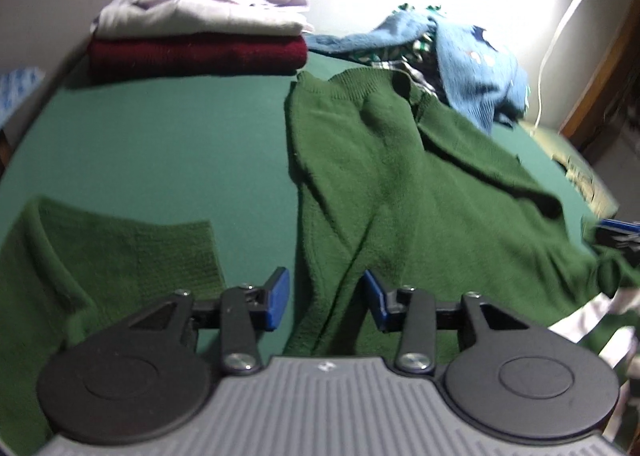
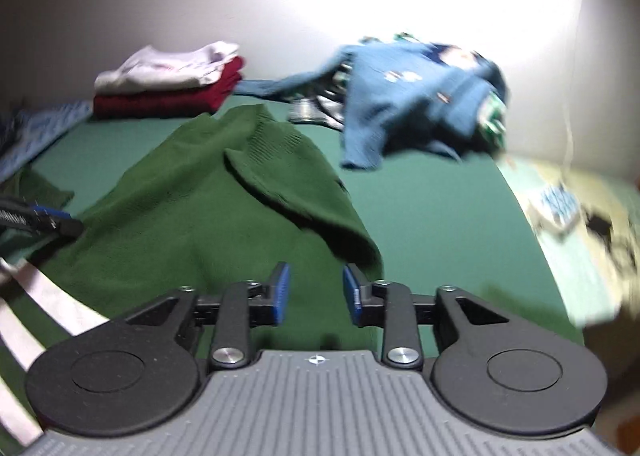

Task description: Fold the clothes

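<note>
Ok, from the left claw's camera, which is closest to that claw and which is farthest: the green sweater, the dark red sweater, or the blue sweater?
1. Green sweater, right under the left claw.
2. Dark red sweater, folded, far back left.
3. Blue sweater, crumpled, back right. Two and three are too close to call.

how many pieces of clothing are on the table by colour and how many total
Dark green: 1, the green sweater spread on the table.
Maroon: 1, the folded maroon sweater.
White: 1, the folded white garment on top of it.
Blue: 1, the crumpled blue sweater.
Checked: 1, a patterned garment under the blue one, mostly hidden.
Total: 5 that can be told apart.
</note>
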Available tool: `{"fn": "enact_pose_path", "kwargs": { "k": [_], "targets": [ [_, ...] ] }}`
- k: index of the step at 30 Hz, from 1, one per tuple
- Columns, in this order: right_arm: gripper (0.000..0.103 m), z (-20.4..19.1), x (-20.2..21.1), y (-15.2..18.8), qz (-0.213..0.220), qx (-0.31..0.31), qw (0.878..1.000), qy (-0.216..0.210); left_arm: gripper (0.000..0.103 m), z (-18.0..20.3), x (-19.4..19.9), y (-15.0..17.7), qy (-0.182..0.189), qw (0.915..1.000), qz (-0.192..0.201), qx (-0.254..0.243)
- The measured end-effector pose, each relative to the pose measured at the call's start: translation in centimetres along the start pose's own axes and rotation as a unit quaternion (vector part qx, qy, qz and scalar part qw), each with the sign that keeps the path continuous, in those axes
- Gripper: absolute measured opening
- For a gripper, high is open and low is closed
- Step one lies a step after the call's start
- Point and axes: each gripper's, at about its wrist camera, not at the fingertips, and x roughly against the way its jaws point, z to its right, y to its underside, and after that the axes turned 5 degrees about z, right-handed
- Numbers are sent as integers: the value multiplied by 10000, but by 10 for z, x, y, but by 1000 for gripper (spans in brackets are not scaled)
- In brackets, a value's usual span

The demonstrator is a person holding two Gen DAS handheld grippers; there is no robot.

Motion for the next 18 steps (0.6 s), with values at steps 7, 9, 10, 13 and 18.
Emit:
{"fn": "enact_pose_path", "kwargs": {
  "k": [7, 9, 10, 13, 18],
  "targets": [
    [35, -40, -89, -24, 105, 1543, 9878, -173, 59, 5, 7, -7, -129, 9991, 194, 346],
    [35, -38, -103, -32, 138, 1621, 9864, -212, 62, 6, 10, -8, -246, 9987, 245, 376],
    [35, -32, -106, -36, 156, 1521, 9880, -234, 62, 6, 11, -9, -311, 9985, 249, 368],
    [7, -15, -116, -50, 209, 1218, 9919, -301, 67, 6, 12, -11, -471, 9979, 274, 343],
    [4, 24, -130, -70, 346, 545, 9977, -191, 75, 3, 9, -17, -698, 9964, 370, 291]
  ]
}}
